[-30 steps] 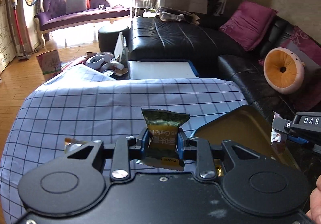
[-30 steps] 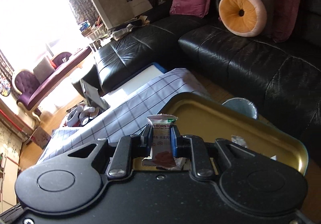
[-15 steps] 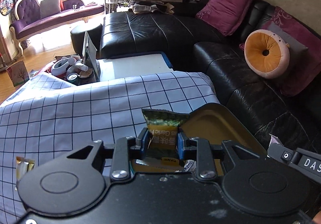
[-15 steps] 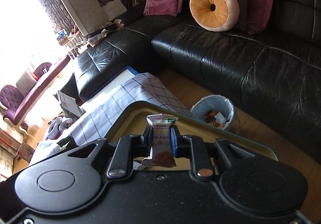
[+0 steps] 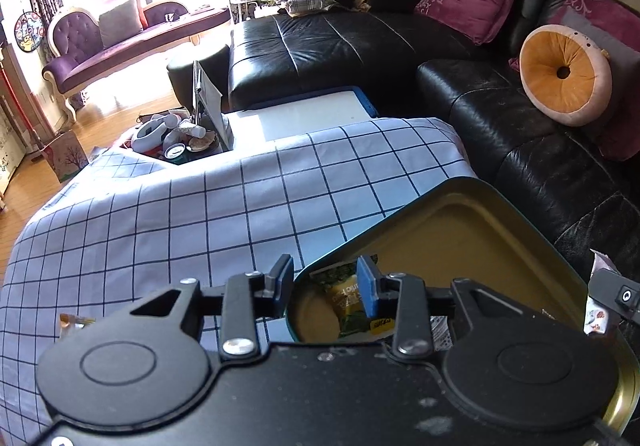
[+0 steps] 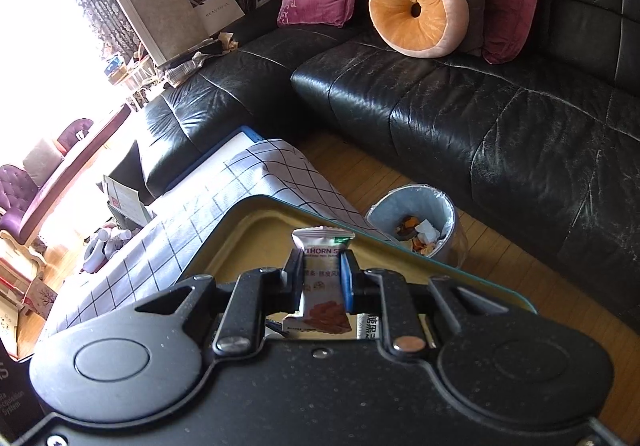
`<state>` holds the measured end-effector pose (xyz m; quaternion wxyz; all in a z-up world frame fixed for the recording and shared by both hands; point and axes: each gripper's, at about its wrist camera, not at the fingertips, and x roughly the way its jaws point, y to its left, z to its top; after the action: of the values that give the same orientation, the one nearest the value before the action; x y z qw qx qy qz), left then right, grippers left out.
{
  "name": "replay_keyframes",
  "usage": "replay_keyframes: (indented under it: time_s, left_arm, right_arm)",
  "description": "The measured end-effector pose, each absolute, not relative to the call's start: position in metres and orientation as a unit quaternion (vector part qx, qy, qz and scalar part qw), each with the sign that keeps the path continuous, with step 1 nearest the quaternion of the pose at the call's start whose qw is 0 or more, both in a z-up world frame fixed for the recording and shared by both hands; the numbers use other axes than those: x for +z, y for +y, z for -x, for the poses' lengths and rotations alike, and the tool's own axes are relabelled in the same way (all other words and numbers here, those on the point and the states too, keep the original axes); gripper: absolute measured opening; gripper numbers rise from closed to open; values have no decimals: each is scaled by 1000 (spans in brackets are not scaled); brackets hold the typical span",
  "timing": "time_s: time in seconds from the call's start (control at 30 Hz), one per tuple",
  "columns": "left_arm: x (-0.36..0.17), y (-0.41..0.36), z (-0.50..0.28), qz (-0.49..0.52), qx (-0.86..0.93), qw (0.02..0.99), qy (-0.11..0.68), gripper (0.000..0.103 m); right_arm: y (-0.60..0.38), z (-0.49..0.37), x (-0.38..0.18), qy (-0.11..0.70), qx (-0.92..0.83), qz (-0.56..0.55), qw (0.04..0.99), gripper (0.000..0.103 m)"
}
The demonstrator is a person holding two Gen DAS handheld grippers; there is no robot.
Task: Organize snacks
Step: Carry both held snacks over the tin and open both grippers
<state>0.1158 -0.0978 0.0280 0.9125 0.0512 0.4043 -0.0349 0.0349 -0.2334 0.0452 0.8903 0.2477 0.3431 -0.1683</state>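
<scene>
the step in hand is the release of a snack into the gold tray [image 5: 460, 222], which sits at the edge of the worktop covered by the checked cloth [image 5: 200, 214]. the left gripper [image 5: 325, 286] has just been opening: its jaws stand apart, one blue pad outside the tray's near rim and the other inside it, and the green and yellow snack packet [image 5: 346, 300] lies slanted on the tray floor between them, touching or nearly touching the inner pad; whether it is fully free of that pad cannot be told. to finish this step well, open the jaws a little wider before withdrawing, then lift straight back along the fingers so that the outer finger does not catch the rim and tip the tray. the right gripper [image 6: 320, 280] is clamped on a white hawthorn snack packet [image 6: 322, 278], held upright above the tray [image 6: 248, 234], with the packet's top standing clear of the pads. a further packet lies on the tray floor just below it. keep this grip firm and steady until the left gripper is clear, then lower the packet beside the ones already placed, not on top of them. one small wrapped item [image 5: 72, 322] lies on the cloth at the left, well apart from the tray, and judged from this layout it remains to be collected. a waste bin [image 6: 416, 222] stands on the floor beyond the tray's far rim; release low inside the tray so nothing slides over that side.
</scene>
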Motion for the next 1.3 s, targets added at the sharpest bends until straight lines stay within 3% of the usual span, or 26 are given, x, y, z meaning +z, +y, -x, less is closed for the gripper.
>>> replay_keyframes:
  time_s: [0.33,0.43,1.3]
  left_arm:
    - [24,-93,-116,-50,-39,903,424,37]
    - [24,-94,-116,-51,-41,902,427,37]
    - [19,-100,-116,-49,-49,898,434,37]
  right_arm:
    - [-227,-38,43,346,-164,-236,893,28]
    - [-224,-38,42,349,-156,-231,895,34]
    - [-237,-43,31,378,-213,-223,873,35]
